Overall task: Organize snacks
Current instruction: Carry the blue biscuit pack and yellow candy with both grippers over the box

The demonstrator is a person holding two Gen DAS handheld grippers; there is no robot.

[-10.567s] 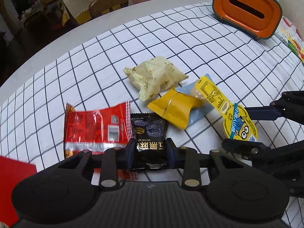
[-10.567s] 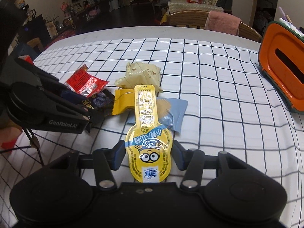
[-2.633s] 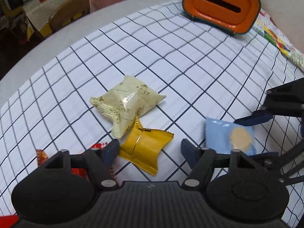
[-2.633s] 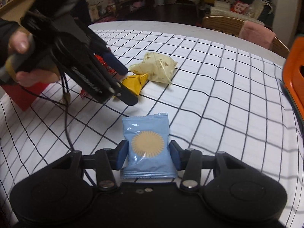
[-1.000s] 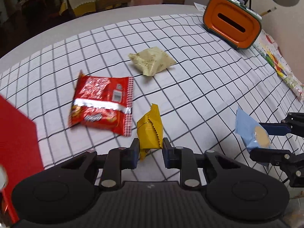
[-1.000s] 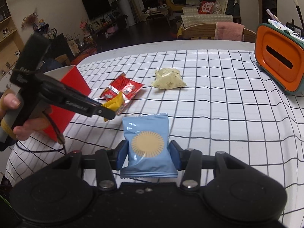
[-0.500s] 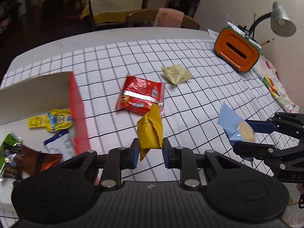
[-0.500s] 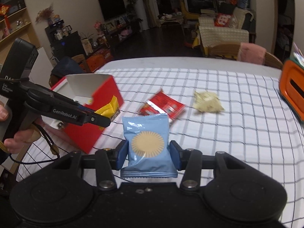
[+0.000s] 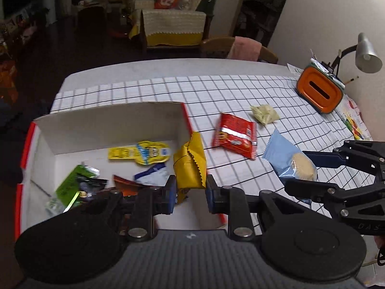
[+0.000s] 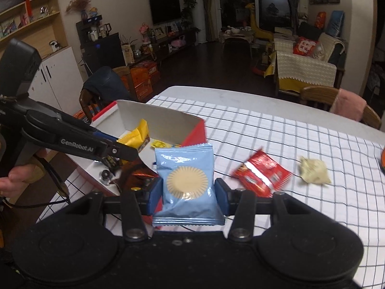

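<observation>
We are holding a yellow snack packet clamped between the blue pads of the left hand-held gripper, and it is hanging right over the near right wall of the red box, where the white inner face is meeting the red outer edge. The right hand-held gripper is pinching a blue snack packet by its lower half, with the packet standing upright between the pads, above the checked cloth of the worktop and just beside the box's red corner.

Inside the box we are seeing a yellow long sachet lying flat near the far wall, a green packet toward the left side, and a white-and-blue packet with a dark brown one close to the near edge. The middle of the box floor is showing bare white.

Out on the cloth, a red snack packet is lying just right of the box wall, and a pale beige packet is sitting a little farther on, apart from it. Well beyond both, an orange container is standing near the worktop's far right edge. The checked cloth between the red packet and the right hand-held gripper is lying open.
</observation>
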